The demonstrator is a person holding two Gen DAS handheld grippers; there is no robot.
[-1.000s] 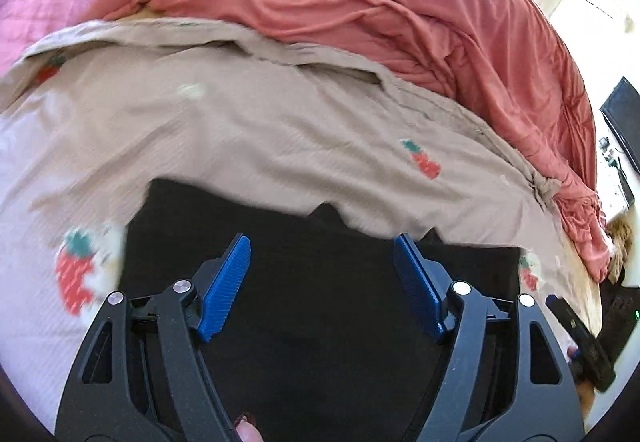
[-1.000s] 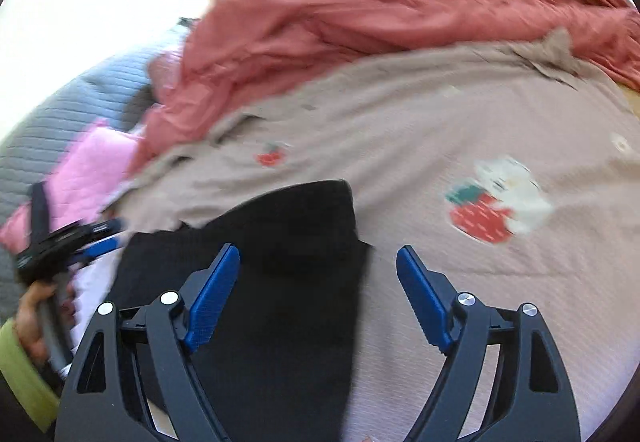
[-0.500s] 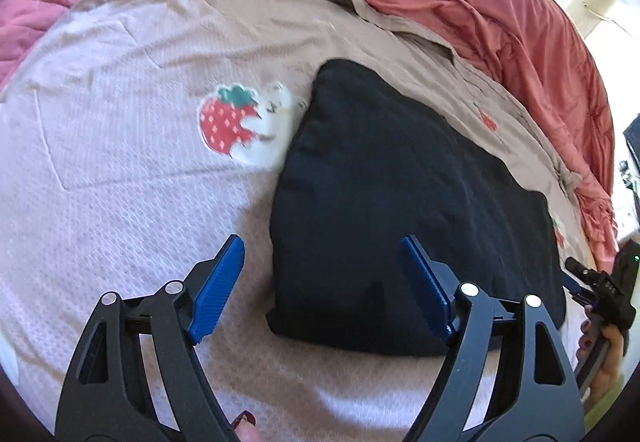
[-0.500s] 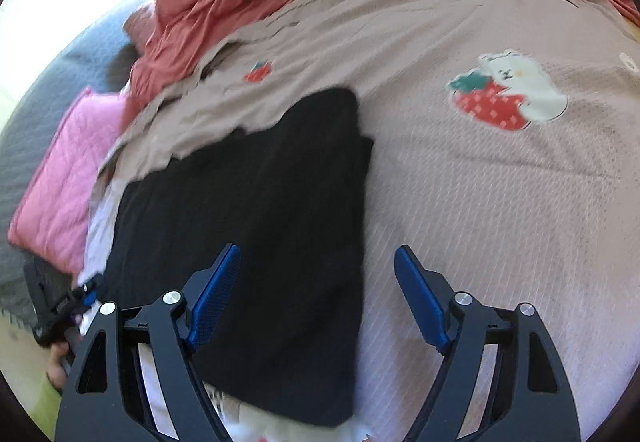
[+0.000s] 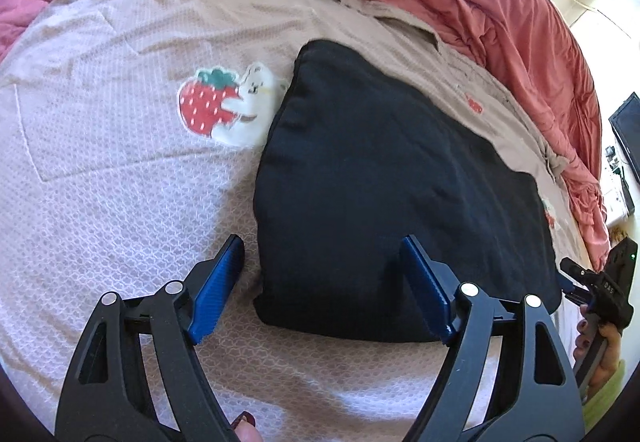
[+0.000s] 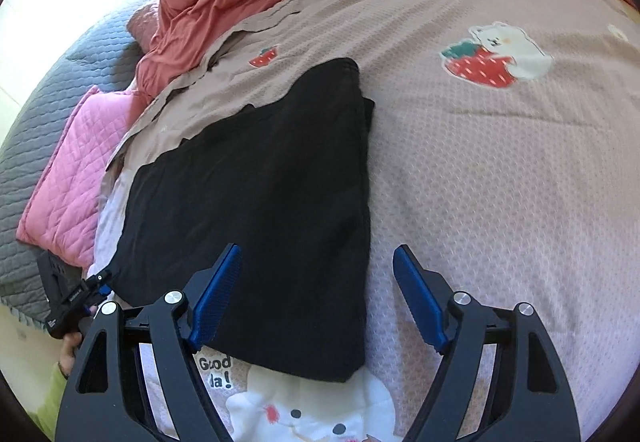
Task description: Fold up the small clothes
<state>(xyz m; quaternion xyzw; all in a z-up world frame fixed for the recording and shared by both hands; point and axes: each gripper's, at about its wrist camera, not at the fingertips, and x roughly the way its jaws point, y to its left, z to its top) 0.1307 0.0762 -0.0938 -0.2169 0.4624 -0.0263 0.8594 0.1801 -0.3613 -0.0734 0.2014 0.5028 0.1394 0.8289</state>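
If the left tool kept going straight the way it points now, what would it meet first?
Most likely the near left corner of the black garment, which lies between and just ahead of the open left tool. Its left finger would land on the bedspread beside it. Depth is uncertain.

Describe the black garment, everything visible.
The black garment is plain dark fabric that looks soft, folded into a rough rectangle with doubled edges, lying flat on the strawberry-print bedspread. Both open grippers, left and right, each straddle a near corner without pressing it. No print or label shows.
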